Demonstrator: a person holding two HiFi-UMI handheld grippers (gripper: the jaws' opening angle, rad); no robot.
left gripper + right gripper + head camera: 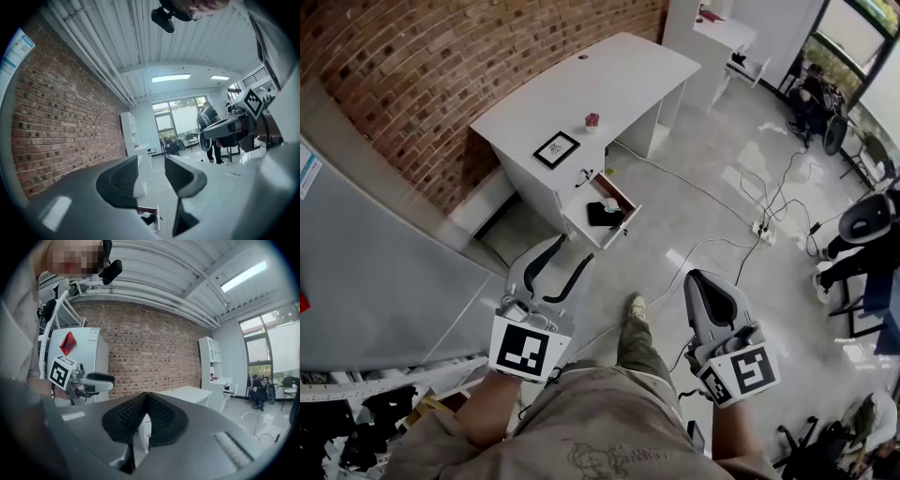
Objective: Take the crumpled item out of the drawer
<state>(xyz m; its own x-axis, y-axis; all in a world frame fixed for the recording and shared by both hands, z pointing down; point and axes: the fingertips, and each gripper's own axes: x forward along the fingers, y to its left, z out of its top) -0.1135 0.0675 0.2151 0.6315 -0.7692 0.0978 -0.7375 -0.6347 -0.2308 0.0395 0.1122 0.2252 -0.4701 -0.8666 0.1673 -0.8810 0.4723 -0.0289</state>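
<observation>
The crumpled item (604,215), dark and soft-looking with a pale scrap beside it, lies in the open drawer (623,199). The drawer is white with a reddish-brown inner edge and is pulled out from the near end of a smooth white desk (619,70). On the desktop lie a black-framed picture (556,149), its print too small to read, and a small pink object (592,120). Behind the desk runs a rough red brick wall (441,56). Cables trail over the glossy pale floor (694,202) to the right. Both grippers are near the person, well apart from the drawer. The left gripper (572,251) has its ribbed black jaws spread with nothing between them; the right gripper (701,291) has its jaws pressed together, empty.
</observation>
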